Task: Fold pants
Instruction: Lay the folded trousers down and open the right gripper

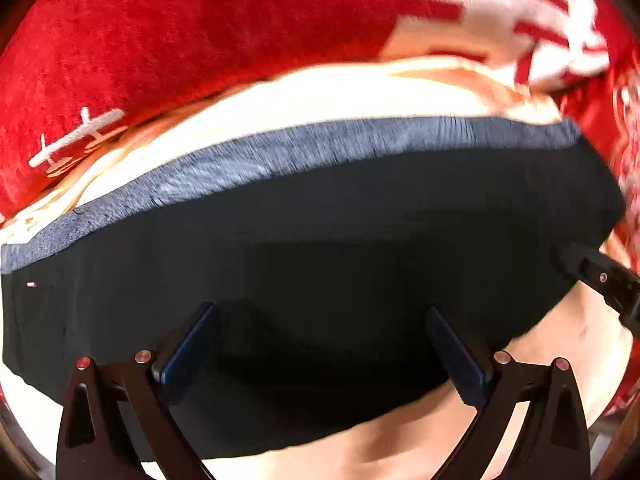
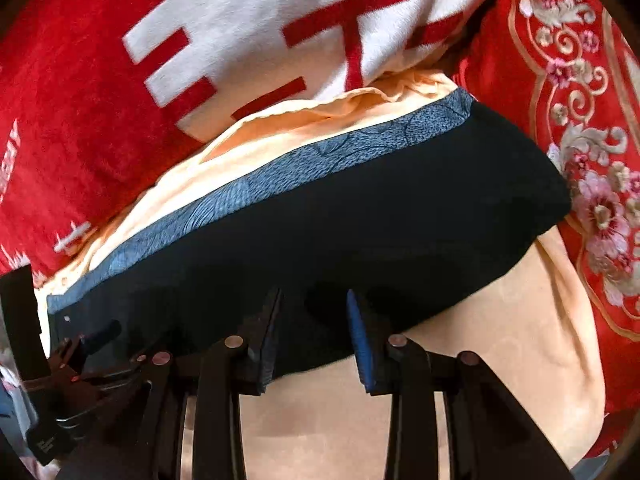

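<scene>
Left wrist view: left gripper (image 1: 320, 344) jaws wide apart, nothing between them, hovering over the near half of the pants (image 1: 304, 248). Pants are black with a grey-blue waistband (image 1: 280, 156) along the far edge, lying flat in a wide, short folded shape on a cream cloth (image 1: 320, 96). Cream cloth sits on a red blanket (image 1: 160, 40) with white blocky lettering. Right gripper (image 1: 604, 284) shows at the right edge of this view, near the right end of the pants; contact unclear.

Right wrist view: right gripper (image 2: 314, 332) jaws apart, narrower gap than the left, straddling the near edge of the pants (image 2: 340, 216). Fabric is not pinched between the pads as far as I can see. Waistband (image 2: 280, 172) runs diagonally along the far side. Cream cloth (image 2: 460, 360) bare in front of the pants. Red floral fabric (image 2: 580, 120) to the right. Left gripper (image 2: 96, 344) visible at lower left, over the pants' left end.
</scene>
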The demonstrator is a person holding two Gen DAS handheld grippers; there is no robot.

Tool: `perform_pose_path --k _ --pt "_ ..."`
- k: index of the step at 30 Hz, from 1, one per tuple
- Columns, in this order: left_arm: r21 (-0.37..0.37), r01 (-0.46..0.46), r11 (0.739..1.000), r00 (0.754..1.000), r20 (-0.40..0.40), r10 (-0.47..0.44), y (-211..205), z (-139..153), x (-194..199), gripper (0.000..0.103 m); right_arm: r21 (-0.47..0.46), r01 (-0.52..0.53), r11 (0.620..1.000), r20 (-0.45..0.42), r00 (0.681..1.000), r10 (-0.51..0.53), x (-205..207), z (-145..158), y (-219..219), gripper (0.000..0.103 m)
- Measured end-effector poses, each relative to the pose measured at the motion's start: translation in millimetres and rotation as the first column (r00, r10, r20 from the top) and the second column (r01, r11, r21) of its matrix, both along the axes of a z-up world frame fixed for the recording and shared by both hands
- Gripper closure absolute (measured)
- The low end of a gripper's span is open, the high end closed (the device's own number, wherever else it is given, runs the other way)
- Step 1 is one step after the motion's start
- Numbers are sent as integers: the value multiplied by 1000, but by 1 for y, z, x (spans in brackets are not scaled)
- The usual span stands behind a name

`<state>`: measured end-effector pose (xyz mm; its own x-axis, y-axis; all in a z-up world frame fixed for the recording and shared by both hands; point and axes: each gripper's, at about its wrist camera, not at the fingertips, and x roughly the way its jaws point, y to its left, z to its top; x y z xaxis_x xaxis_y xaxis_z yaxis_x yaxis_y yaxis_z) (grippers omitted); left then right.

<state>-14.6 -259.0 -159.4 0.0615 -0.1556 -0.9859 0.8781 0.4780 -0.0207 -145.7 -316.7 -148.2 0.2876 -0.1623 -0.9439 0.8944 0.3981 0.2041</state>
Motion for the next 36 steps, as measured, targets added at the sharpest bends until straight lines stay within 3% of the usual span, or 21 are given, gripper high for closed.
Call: perform_pose_path --k 4,7,18,21,33,36 --pt "11 -39 999 999 -30 40 4 -4 3 1 75 -32 997 -64 997 37 1 -29 -4 67" --pt "15 -35 999 999 -24 35 3 -4 3 1 144 18 989 -36 999 -13 -14 -41 8 65" --pt "29 -35 999 999 -13 35 -3 -5 2 1 182 86 980 -12 996 -85 -46 -37 16 64" --pt "29 -34 999 999 -9 35 -3 -4 0 1 202 100 974 19 994 -106 -51 -39 15 58" --pt "41 -43 998 999 23 42 -13 -1 -10 1 251 133 959 140 975 -172 -83 -31 10 57" --pt "21 -38 999 999 7 38 -17 6 -14 1 270 156 950 191 958 -212 -95 -30 6 57"
